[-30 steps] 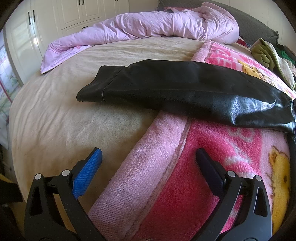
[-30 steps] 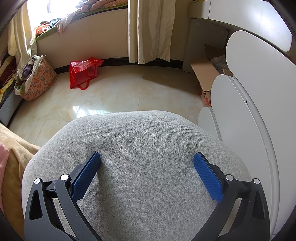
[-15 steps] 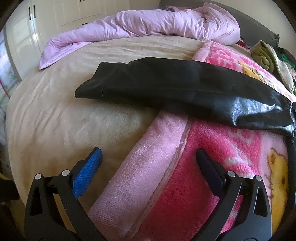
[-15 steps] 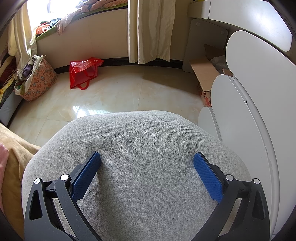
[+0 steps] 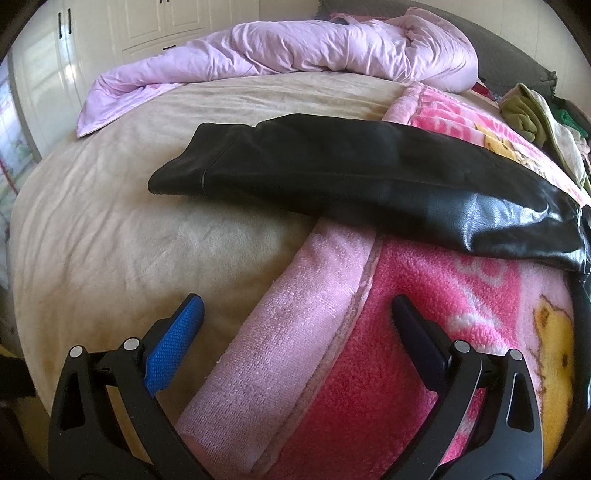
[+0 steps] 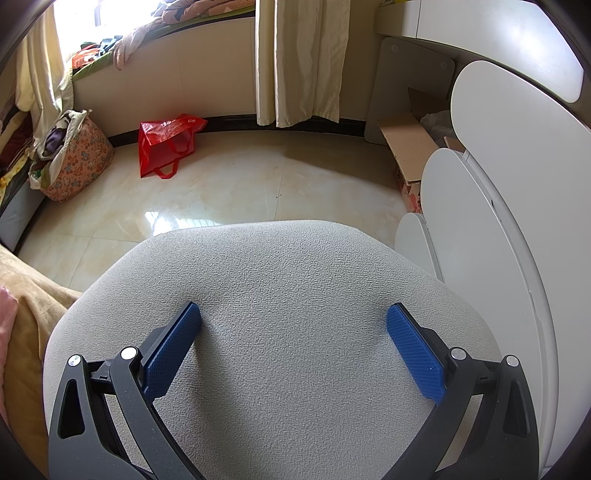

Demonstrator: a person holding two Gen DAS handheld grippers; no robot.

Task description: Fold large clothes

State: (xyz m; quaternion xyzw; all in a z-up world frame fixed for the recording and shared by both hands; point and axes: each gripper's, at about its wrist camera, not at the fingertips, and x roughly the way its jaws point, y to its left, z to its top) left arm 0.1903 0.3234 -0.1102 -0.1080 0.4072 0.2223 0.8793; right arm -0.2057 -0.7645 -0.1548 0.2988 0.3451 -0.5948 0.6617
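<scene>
black leather garment lying across the bed, both claws spread and holding nothing

lying lengthwise across the bed (image 5: 110, 236): a long black leather garment (image 5: 369, 177), apparently already folded into a narrow band, its cuffed end resting on the beige bedspread at the left, its shinier end running off to the right over the pink fleece blanket (image 5: 424, 332). crossing over the blanket's pale pink border roughly mid-length. reaching out of view at the right edge, so not possible to tell how far continuing there.

hovering in front of that garment: the left gripper (image 5: 295, 314), jaws spread wide, nothing between them, blue pad facing inward on the left finger, the right finger looking dark in shadow. pointing over the blanket's pale border, near the garment but not touching it. whether touching the blanket or hanging just above it, impossible to tell.

bunching along the far side of the bed: a crumpled lilac duvet (image 5: 314, 48). piling up at the far right: a heap of olive and green clothes (image 5: 532, 114). standing beyond the bed: white wardrobe doors (image 5: 155, 26).

pointing away from the bed: the right gripper (image 6: 293, 317), also spread wide and empty, sitting over a grey textured seat cushion (image 6: 288, 295). showing beyond it: glossy tiled floor (image 6: 258, 192), a red shopping bag (image 6: 166, 144), a floral fabric bag (image 6: 77, 162) stuffed with cloth, cream curtains (image 6: 299, 59), an open cardboard box (image 6: 410, 147) and white rounded furniture panels (image 6: 509, 166).
</scene>
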